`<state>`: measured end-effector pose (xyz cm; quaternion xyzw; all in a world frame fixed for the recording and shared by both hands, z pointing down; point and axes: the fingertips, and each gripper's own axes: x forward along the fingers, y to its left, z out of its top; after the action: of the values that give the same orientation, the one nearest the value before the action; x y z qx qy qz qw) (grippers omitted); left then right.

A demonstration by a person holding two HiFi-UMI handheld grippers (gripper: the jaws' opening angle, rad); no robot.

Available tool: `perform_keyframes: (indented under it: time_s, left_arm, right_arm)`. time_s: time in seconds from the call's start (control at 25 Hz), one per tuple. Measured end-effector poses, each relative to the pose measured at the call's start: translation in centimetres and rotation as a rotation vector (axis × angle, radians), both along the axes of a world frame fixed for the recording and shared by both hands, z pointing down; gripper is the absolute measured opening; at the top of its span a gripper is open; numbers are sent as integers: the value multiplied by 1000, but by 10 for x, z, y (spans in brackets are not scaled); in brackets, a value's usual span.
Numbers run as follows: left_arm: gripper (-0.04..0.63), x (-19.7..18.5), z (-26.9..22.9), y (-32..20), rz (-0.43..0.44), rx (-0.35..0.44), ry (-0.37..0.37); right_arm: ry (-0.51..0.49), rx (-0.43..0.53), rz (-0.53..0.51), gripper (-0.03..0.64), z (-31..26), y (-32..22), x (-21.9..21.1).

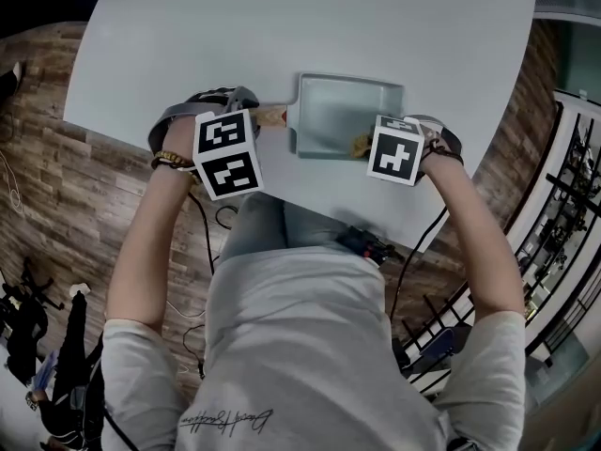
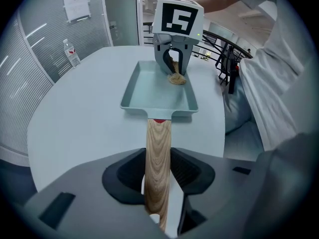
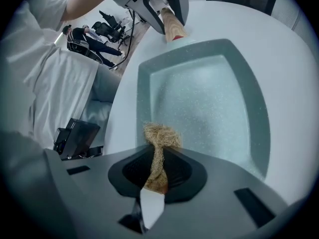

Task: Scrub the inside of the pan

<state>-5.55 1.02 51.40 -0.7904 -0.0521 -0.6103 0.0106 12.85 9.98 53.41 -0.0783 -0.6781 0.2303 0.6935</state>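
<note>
A pale green rectangular pan (image 1: 340, 113) (image 2: 159, 89) (image 3: 204, 98) lies on the light table, its wooden handle (image 2: 157, 163) (image 1: 271, 116) pointing left. My left gripper (image 2: 158, 180) (image 1: 246, 120) is shut on that handle. My right gripper (image 3: 157, 171) (image 1: 380, 139) is shut on a tan fibrous scrubber (image 3: 160, 136) (image 2: 176, 77) (image 1: 361, 144), which touches the pan's inside at the near right corner.
The table (image 1: 282, 36) has its near edge right below the pan. A water bottle (image 2: 72, 53) stands at the table's far side in the left gripper view. A black device (image 1: 364, 244) rests on the person's lap.
</note>
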Motion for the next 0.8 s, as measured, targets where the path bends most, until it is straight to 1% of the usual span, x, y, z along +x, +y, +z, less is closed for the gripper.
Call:
perform_keyframes:
  time_s: [0.12, 0.32, 0.48, 0.68, 0.8]
  left_arm:
    - [156, 0, -1, 0, 16, -1, -1]
    - [160, 0, -2, 0, 58, 35, -9]
    - [163, 0, 1, 0, 67, 41, -6]
    - [174, -5, 7, -4, 88, 66, -29]
    - [185, -4, 5, -5, 94, 68, -30]
  right_arm:
    - [-4, 9, 8, 66, -1, 0, 0]
    - [7, 25, -27, 66, -2, -1, 0]
    - [18, 70, -52, 67, 0, -2, 0]
    - [24, 128, -50, 67, 4, -5, -3]
    - [36, 152, -58, 67, 4, -6, -3]
